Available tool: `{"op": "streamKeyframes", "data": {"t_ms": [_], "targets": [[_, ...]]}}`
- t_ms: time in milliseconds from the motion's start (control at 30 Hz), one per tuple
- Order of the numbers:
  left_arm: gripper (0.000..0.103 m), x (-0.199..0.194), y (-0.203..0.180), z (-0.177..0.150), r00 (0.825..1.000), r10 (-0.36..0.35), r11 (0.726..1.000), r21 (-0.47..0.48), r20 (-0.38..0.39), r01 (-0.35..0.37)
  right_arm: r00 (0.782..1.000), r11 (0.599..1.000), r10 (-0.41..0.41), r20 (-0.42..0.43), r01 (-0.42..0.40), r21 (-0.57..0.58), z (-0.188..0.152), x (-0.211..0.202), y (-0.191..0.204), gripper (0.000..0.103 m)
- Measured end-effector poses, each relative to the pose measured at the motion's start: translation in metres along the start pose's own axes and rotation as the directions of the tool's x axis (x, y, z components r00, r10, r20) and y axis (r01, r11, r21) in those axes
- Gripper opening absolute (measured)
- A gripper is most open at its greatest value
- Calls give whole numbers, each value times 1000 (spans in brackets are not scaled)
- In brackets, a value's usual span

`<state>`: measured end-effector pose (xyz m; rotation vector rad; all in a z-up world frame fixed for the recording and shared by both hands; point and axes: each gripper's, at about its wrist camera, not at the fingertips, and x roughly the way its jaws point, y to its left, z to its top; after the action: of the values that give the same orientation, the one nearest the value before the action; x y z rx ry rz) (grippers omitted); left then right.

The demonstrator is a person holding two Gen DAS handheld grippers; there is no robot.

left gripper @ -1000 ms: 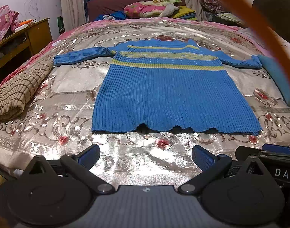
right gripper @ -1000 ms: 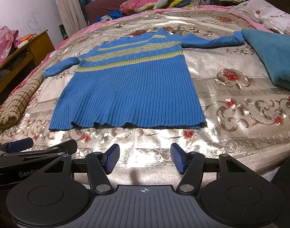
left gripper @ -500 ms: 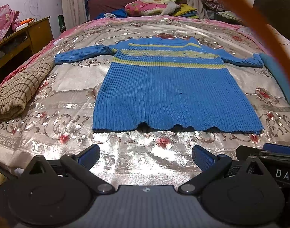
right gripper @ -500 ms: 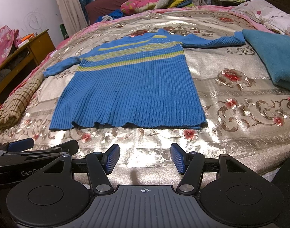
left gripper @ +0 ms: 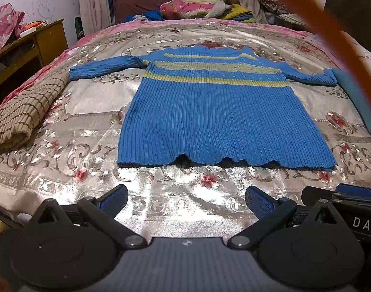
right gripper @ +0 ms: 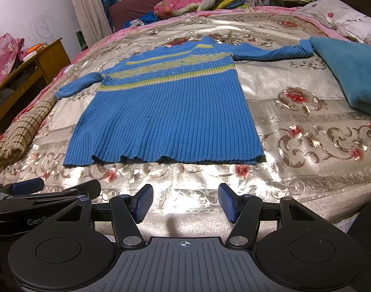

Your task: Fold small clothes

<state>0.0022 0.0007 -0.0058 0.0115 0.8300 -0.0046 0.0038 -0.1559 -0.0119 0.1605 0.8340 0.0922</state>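
Both tools hang spread and empty at the near edge of the bed. The left gripper (left gripper: 186,199) has its blue pads wide apart; the right gripper (right gripper: 185,203) stands likewise released, just beside it on the right. Ahead of both, apart from the fingers, the blue striped sweater (left gripper: 217,112) lies flat on the floral bedspread (right gripper: 307,146), hem nearest, collar far, so its long axis runs straight away from the fingers. Sleeves stretch left and right. By my reckoning each gripper sits about equally near its own hem corner.
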Motion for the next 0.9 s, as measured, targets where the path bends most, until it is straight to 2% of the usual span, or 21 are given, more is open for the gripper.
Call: {"op": "streamKeyframes", "data": {"t_ms": [900], "targets": [[103,-1,2,8,1000,-15,1000,10,14,15,1000,1000,12,15,-12,-7,1,-1,1,61]]}}
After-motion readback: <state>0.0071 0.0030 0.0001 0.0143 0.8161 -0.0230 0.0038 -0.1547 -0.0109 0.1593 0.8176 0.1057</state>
